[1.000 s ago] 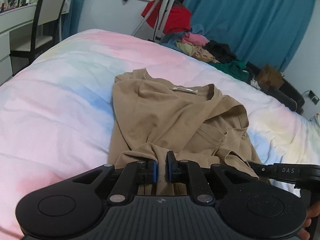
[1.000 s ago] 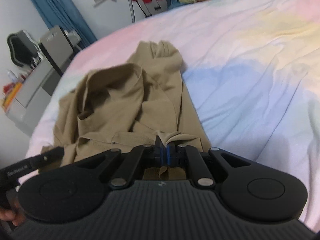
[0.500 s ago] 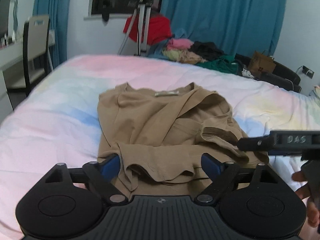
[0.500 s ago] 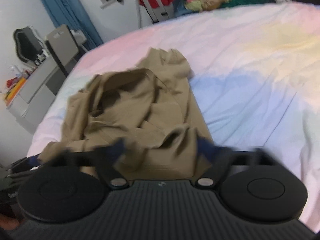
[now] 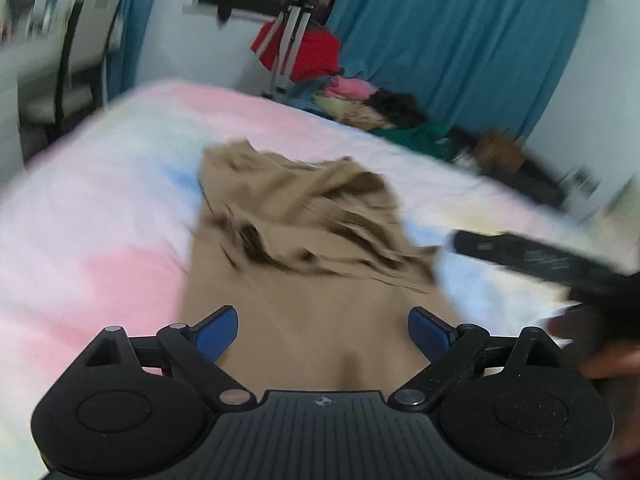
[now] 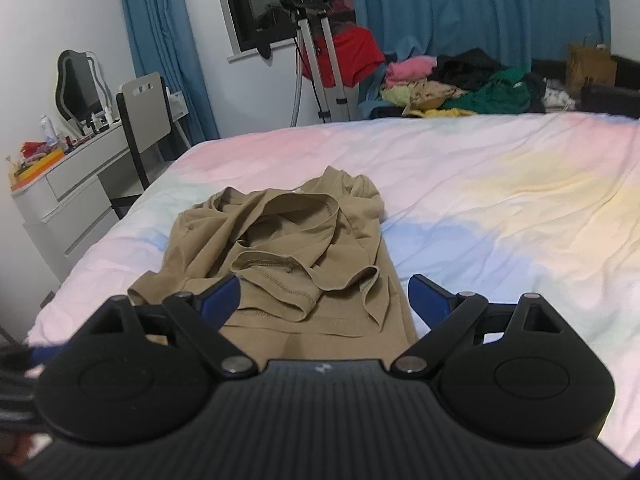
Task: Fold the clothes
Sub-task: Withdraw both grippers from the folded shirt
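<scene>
A tan shirt (image 6: 288, 256) lies crumpled on the pastel bedsheet (image 6: 500, 208), its near part doubled back over the rest. In the blurred left wrist view the same tan shirt (image 5: 304, 240) stretches away from my left gripper (image 5: 323, 330), which hangs open above its near end with nothing between the blue pads. My right gripper (image 6: 325, 299) is also open, just above the shirt's near folded edge, holding nothing. The other gripper's black body (image 5: 536, 258) shows at the right of the left wrist view, with a hand (image 5: 596, 344) below it.
A heap of coloured clothes (image 6: 452, 84) lies beyond the bed's far edge by blue curtains (image 6: 480, 4). A tripod (image 6: 316, 52) with a red garment stands by the window. A white desk (image 6: 72, 176) and chair (image 6: 144, 120) stand to the left of the bed.
Both grippers were shut on the shirt's near edge a second ago. They have since opened, dropped the cloth onto the shirt and drawn back; the left view is now swinging.
</scene>
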The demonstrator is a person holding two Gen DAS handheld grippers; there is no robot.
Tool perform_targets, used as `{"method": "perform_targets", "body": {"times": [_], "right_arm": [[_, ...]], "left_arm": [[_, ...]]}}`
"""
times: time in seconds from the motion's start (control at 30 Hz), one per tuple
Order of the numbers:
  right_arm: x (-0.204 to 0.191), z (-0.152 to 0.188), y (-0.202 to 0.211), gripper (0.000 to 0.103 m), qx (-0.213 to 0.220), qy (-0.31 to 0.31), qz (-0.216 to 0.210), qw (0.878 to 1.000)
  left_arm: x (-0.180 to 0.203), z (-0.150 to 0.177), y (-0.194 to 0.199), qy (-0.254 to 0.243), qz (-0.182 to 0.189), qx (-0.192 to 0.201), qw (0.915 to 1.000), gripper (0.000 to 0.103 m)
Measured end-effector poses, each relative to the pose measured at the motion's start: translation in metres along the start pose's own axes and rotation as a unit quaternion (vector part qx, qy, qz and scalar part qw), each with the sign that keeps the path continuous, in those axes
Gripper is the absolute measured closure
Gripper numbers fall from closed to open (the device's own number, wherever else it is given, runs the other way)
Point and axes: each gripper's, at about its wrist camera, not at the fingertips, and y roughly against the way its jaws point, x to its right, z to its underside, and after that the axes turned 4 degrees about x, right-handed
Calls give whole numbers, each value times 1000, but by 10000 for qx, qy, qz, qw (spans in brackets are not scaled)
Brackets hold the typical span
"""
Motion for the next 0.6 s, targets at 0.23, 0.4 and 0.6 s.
{"method": "perform_targets", "body": {"times": [0.23, 0.4, 0.6], "right_arm": [[-3, 3, 18, 11, 65, -92, 40, 9999], [-4, 3, 19, 11, 36, -103, -91, 9999], [1, 4, 13, 11, -66, -338, -152, 9993]], "left_arm": [[-30, 27, 1, 1382, 504, -916, 9849, 9], [-46, 34, -24, 1836, 549, -1196, 9742, 9], [-67, 28, -24, 2635, 763, -570, 9599, 13]]}}
